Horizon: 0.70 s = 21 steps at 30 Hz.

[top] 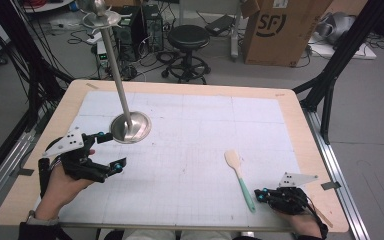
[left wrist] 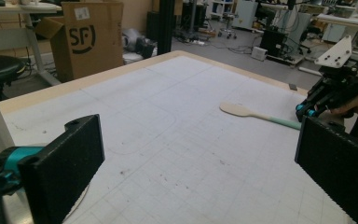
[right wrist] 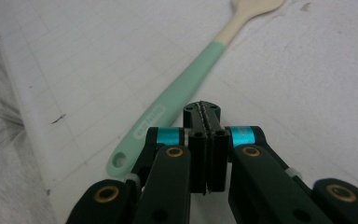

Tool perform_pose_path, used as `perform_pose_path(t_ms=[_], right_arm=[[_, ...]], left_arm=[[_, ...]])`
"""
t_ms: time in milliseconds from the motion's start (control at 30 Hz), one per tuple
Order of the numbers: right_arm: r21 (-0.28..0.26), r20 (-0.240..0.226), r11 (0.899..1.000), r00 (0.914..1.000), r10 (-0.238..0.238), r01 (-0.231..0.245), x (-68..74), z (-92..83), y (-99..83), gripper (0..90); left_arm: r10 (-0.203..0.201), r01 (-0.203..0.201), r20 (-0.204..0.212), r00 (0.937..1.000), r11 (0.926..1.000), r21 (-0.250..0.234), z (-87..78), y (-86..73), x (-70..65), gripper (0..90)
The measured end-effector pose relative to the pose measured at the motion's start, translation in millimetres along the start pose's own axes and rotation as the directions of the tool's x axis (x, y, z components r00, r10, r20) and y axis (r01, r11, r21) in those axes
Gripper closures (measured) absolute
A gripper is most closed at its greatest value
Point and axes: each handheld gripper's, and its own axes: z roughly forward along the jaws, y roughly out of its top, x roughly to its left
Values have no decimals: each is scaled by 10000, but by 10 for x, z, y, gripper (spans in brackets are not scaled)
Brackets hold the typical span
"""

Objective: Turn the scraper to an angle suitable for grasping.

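Near the bench's front edge, the right gripper (top: 261, 194) sat clenched and empty just beside the spatula (top: 240, 178), while the left gripper (top: 109, 151) stood released by the metal stand (top: 130, 126). From the left gripper view, the spatula (left wrist: 256, 114) lay flat toward the right edge. From the right gripper view, its mint handle (right wrist: 172, 100) looked light, stiff and likely slick; mid-handle seemed the best place to take hold.

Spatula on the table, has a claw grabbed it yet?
Not yet. The spatula lies flat on the table mat, unheld. The right claw is shut, empty, beside its mint handle. The left claw waits open near the metal stand. Opening, gripping and lifting are left.
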Motion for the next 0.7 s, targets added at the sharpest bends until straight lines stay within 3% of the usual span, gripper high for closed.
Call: perform_pose_path(t_ms=[200, 400, 700], right_arm=[[-106, -593, 9999, 9982, 9, -16, 82, 26, -45, 899], [22, -729, 10000, 9973, -23, 25, 134, 82, -2, 899], [241, -968, 9981, 9938, -540, 566, 254, 303, 175, 899]], left_arm=[[-54, 54, -7, 10000, 10000, -39, -5, 1, -4, 18], [10, -10, -29, 10000, 10000, 74, 3, -5, -7, 18], [-18, 18, -123, 9999, 10000, 27, -36, -19, -7, 18]])
